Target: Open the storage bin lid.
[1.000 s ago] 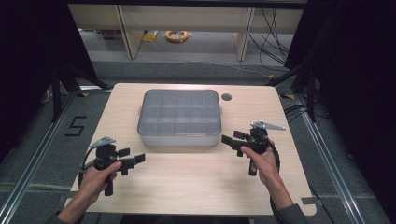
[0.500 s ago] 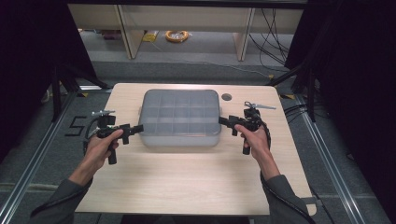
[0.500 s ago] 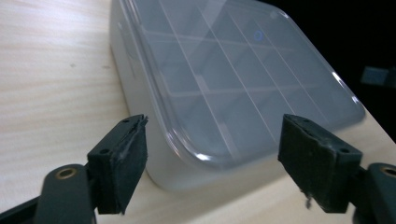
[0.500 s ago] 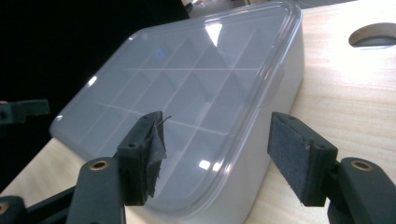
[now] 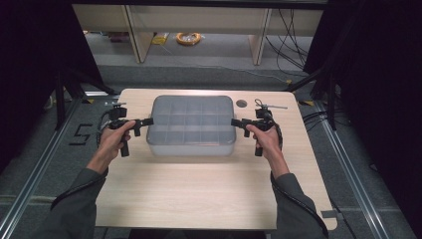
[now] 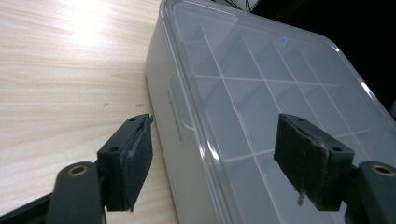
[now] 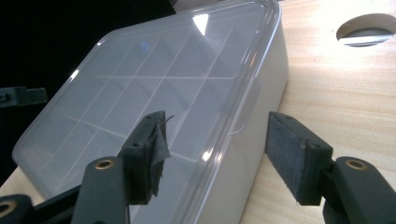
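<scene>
The clear compartment box (image 5: 192, 125) sits on the desk (image 5: 199, 199) toward its far edge, roughly midway between the left and right edges, with its lid on. The 2 grippers come at it from opposite short ends, which looks like a set-up for a symmetric 2-handed grasp: either to lift the whole box evenly or to work the lid rim free at both ends at once.

The left gripper (image 5: 144, 121) is at the box's left end with its jaws spread; in the left gripper view 1 pad stands beside the side wall over the desk and the other hangs above the lid, so the rim lies between them, not yet pinched. The right gripper (image 5: 238, 122) mirrors this at the right end, jaws likewise apart and straddling the rim near a small lid tab (image 7: 243, 109) (a likely catch point).

A round hole (image 5: 242, 103) in the desk lies just beyond the box's far right corner.

The frosted lid makes it hard to tell whether the compartments hold anything; only the divider grid reads through. The pads' contact with the plastic can't be judged, and the near wall of the box blurs in the high view.
</scene>
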A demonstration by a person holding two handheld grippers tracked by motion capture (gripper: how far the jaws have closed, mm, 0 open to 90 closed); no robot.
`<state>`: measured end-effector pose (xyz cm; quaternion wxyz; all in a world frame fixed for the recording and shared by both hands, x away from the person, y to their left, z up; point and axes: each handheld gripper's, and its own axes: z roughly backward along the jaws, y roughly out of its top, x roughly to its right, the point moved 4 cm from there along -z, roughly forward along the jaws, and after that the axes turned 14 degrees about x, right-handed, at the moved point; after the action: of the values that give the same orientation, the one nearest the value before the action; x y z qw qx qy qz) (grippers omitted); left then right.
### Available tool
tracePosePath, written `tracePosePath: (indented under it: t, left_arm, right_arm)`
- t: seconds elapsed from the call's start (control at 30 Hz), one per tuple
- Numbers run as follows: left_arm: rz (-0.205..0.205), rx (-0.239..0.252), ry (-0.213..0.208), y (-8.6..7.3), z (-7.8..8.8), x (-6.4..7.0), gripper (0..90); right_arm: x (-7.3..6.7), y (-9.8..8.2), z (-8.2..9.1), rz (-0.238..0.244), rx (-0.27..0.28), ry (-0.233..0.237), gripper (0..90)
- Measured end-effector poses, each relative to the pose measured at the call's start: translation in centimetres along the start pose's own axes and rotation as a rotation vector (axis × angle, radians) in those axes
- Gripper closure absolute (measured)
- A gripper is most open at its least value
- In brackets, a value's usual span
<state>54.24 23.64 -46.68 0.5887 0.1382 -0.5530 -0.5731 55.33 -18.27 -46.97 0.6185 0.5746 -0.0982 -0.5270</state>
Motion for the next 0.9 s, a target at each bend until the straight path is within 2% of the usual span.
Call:
tracePosePath:
  t: [0.07,0.13,0.2,0.23,0.27,0.3,0.37,0.43,0.47,0.5,0.53,0.57,0.6,0.63,0.7,0.77,0.8,0.83,0.9]
  left_arm:
    - [0.010,-0.006,0.000,0.1,-0.4,0.0,28.4]
    - [0.030,-0.012,0.005,0.1,-1.0,-0.2,28.8]
    - [0.026,-0.017,0.018,0.2,-1.5,-0.3,29.5]
    - [0.029,-0.019,0.016,0.3,-1.7,-0.4,29.7]
    - [0.035,-0.019,0.014,0.3,-1.9,-0.5,29.9]
    - [0.037,-0.024,0.015,0.3,-2.1,-0.5,30.6]
    - [0.050,-0.028,0.031,0.3,-2.4,-0.5,31.0]
    - [0.051,-0.033,0.033,0.3,-2.7,-0.6,31.6]
    - [0.057,-0.038,0.034,0.3,-2.8,-0.7,32.1]
    - [0.064,-0.036,0.036,0.4,-3.0,-0.7,32.2]
    - [0.073,-0.036,0.035,0.4,-3.1,-0.8,32.3]
    - [0.079,-0.038,0.028,0.3,-3.2,-0.8,32.8]
    - [0.083,-0.041,0.027,0.3,-3.4,-0.8,33.2]
    - [0.087,-0.044,0.029,0.2,-3.5,-0.9,33.3]
    - [0.091,-0.047,0.016,0.1,-3.8,-0.9,34.4]
    - [0.107,-0.046,0.017,0.0,-4.0,-0.9,36.2]
    - [0.107,-0.042,0.003,-0.1,-4.2,-1.0,37.4]
    - [0.125,-0.042,0.006,-0.1,-4.2,-1.0,39.3]
    - [0.122,-0.040,-0.003,-0.3,-4.4,-0.9,39.5]
  right_arm:
    - [-0.4,-0.1,-0.2,-0.059,-0.029,-0.011,40.8]
    - [-0.1,0.0,-0.6,-0.043,-0.030,-0.003,41.2]
    - [0.3,0.0,-1.1,-0.009,-0.022,-0.002,41.3]
    - [0.3,-0.1,-1.3,-0.032,-0.024,-0.001,41.5]
    - [0.0,-0.3,-1.3,-0.086,-0.044,-0.011,41.9]
    - [0.6,-0.3,-1.7,-0.020,-0.026,0.000,42.0]
    - [0.3,-0.4,-1.7,-0.104,-0.044,-0.018,42.8]
    - [0.6,-0.5,-2.1,-0.086,-0.043,-0.020,43.2]
    - [0.4,-0.5,-2.0,-0.110,-0.051,-0.027,43.4]
    - [0.8,-0.5,-2.2,-0.064,-0.036,-0.016,43.9]
    - [0.5,-0.6,-2.3,-0.118,-0.053,-0.027,44.0]
    - [1.0,-0.5,-2.4,-0.056,-0.040,-0.009,44.1]
    - [0.7,-0.5,-2.5,-0.088,-0.042,-0.013,44.7]
    - [1.2,-0.4,-2.8,-0.020,-0.018,0.004,45.0]
    - [0.8,-0.5,-2.8,-0.076,-0.031,-0.017,46.0]
    - [0.9,-0.5,-3.0,-0.060,-0.028,-0.001,47.3]
    - [0.5,-0.5,-2.9,-0.094,-0.037,0.000,48.5]
    - [0.5,-0.5,-3.1,-0.094,-0.027,0.010,48.5]
    - [0.4,-0.5,-3.1,-0.084,-0.030,-0.009,51.0]
